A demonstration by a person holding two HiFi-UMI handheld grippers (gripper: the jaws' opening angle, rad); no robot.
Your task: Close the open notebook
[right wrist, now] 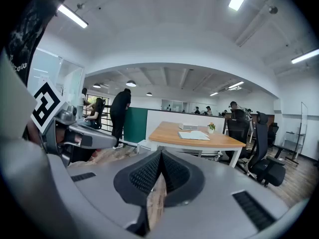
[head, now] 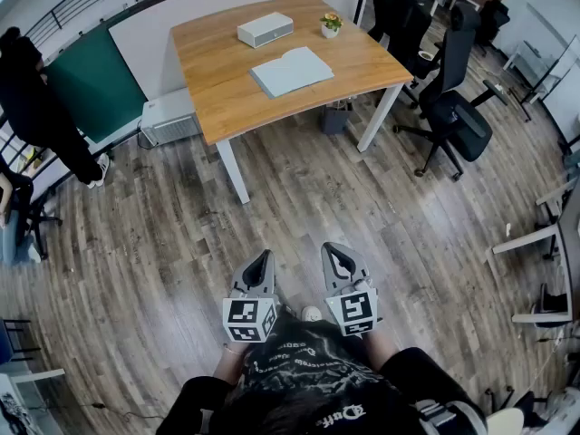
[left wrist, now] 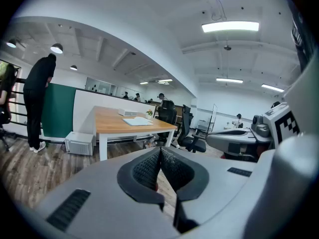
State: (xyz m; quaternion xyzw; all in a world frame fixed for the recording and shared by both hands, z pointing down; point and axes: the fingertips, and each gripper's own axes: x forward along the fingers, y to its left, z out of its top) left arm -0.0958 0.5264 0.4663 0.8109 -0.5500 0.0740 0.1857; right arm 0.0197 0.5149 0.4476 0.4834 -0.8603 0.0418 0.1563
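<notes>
Left hand-held gripper (head: 265, 256), right hand-held gripper (head: 329, 247): both closed.

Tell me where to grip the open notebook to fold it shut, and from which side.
Take the free outer edge of one cover of the notebook, coming from the table's near side: it lies flat and open toward that edge, with the white box and plant behind. From this far, its spine line is unclear.

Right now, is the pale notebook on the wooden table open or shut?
Open: the pale rectangular notebook lies spread flat on the light wooden table, two pages either side of a centre crease.
</notes>
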